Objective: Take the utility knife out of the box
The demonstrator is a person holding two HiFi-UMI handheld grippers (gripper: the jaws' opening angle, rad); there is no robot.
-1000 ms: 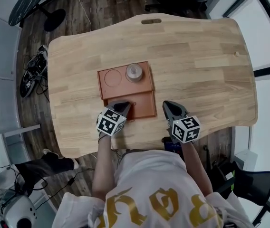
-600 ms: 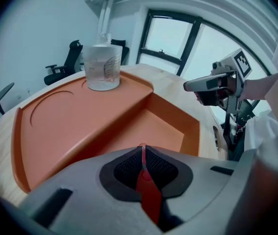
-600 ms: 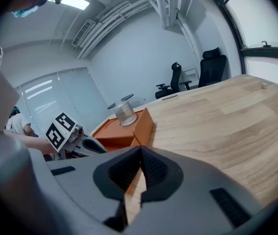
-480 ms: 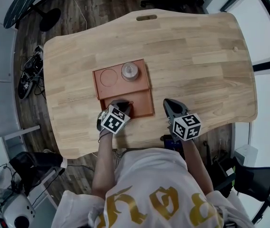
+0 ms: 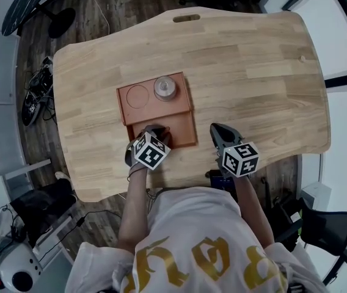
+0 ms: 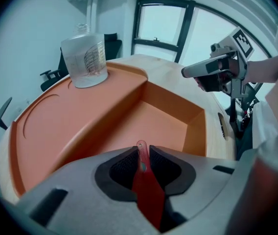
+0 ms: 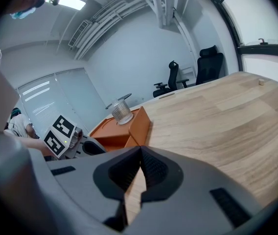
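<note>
The orange box (image 5: 182, 140) lies on the wooden table, with a shallow lid part and a deeper compartment (image 6: 168, 126). My left gripper (image 6: 141, 161) is shut on the red utility knife (image 6: 146, 187), whose thin red end sticks up between the pads above the deep compartment. In the head view the left gripper (image 5: 156, 132) reaches over the box's near compartment. My right gripper (image 5: 220, 131) hovers to the right of the box over bare table, jaws shut with nothing between them (image 7: 139, 166).
A clear glass jar (image 5: 165, 87) stands on the box's far half, next to a round recess (image 5: 137, 96). The table's near edge runs just under both grippers. Office chairs and cables sit on the floor around the table.
The view has shifted slightly. My left gripper has lifted a little over the box's near compartment with the knife in it. The right gripper stays beside the box.
</note>
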